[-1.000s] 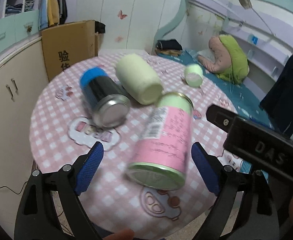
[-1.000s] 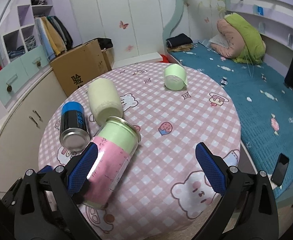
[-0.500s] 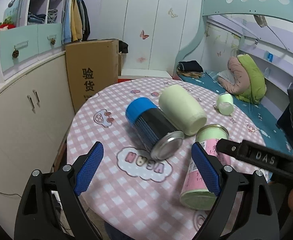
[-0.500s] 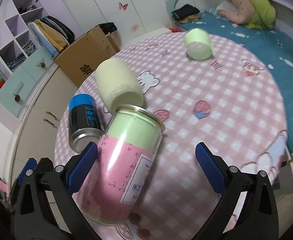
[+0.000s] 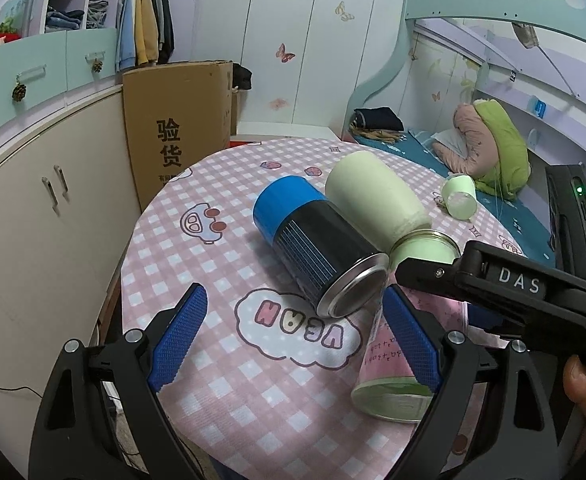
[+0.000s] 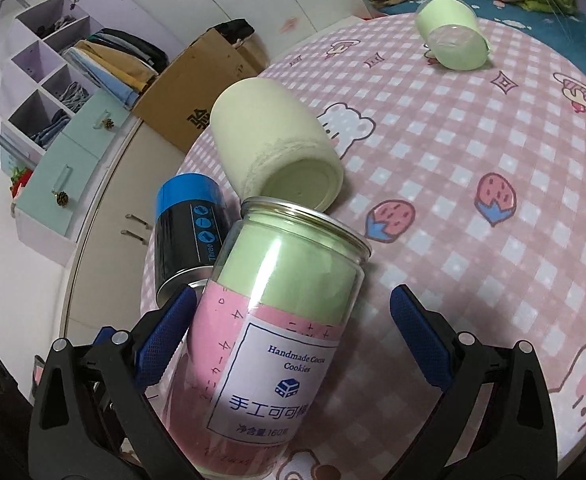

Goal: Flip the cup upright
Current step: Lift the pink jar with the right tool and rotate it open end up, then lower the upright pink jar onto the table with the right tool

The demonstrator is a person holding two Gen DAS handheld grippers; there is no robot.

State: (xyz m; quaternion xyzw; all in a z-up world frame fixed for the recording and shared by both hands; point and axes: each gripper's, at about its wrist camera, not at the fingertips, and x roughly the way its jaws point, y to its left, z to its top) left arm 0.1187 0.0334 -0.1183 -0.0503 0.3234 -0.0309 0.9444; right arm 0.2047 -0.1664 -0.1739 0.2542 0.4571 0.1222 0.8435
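A: Pink checked tablecloth [image 5: 221, 400] from the left wrist: left gripper [image 5: 293, 344] gapes wide, holding nothing, the blue-capped can [image 5: 313, 248] lying just beyond it.

B: And the right wrist?

A: Right gripper [image 6: 293, 340] spread too, the cookie jar [image 6: 277, 340] tilted between its pads, one touching. The small green cup [image 6: 451, 40] lies on its side, far right.

B: Closing off-centre could tip the jar into its neighbours

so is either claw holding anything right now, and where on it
Neither. The right claw is open around the pink band of the cookie jar; only one pad looks near it. The left claw is open and empty.
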